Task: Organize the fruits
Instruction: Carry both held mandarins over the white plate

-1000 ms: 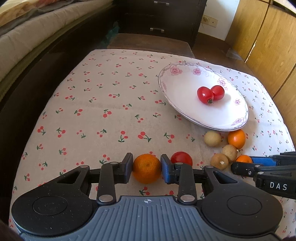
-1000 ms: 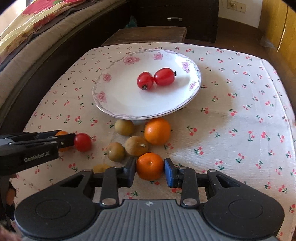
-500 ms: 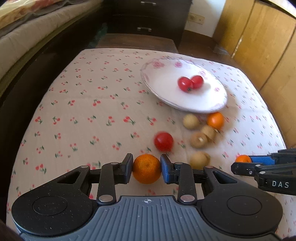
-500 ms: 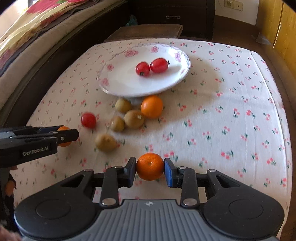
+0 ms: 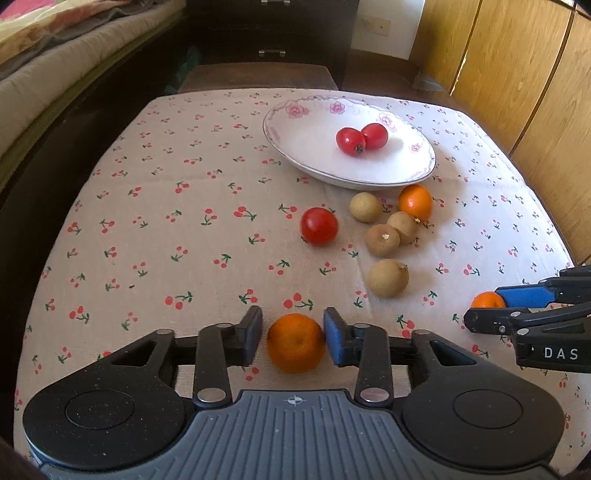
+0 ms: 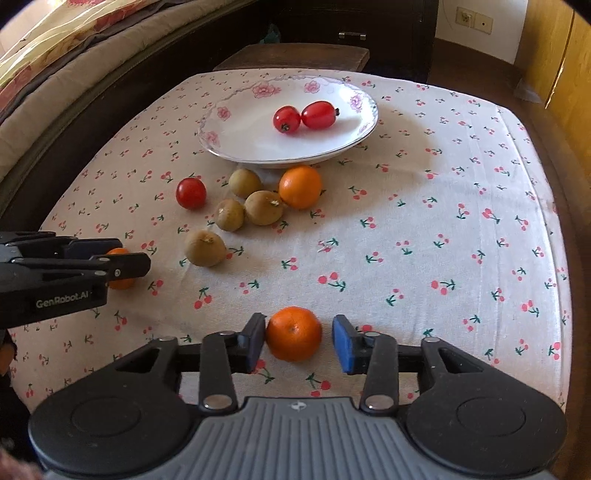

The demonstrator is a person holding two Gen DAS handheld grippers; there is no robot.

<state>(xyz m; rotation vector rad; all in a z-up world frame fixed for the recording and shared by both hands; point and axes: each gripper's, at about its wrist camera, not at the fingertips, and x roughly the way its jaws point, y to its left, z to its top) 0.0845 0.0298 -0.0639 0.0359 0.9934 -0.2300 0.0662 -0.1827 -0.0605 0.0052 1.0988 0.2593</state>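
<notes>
My left gripper [image 5: 293,338] has opened around a mandarin [image 5: 295,342] that rests on the cloth near the front edge; there is a small gap on the left pad side. My right gripper [image 6: 299,341] is open too, with another mandarin [image 6: 293,333] between its pads, a clear gap on the right. A white flowered plate [image 5: 306,155] at the back holds two red tomatoes [image 5: 361,138]. A third tomato [image 5: 319,226], a third mandarin [image 5: 415,202] and several brown longans [image 5: 388,277] lie in front of the plate.
The table has a cherry-print cloth [image 5: 166,221]. A bed [image 5: 55,66] runs along the left, a dark dresser [image 5: 273,29] and a low wooden stool [image 5: 255,75] stand behind, and wooden cupboards [image 5: 517,74] are at the right.
Both grippers pulled back toward the front of the table with their mandarins, lowered them to the cloth and opened their jaws. The loose fruits stayed in place.
</notes>
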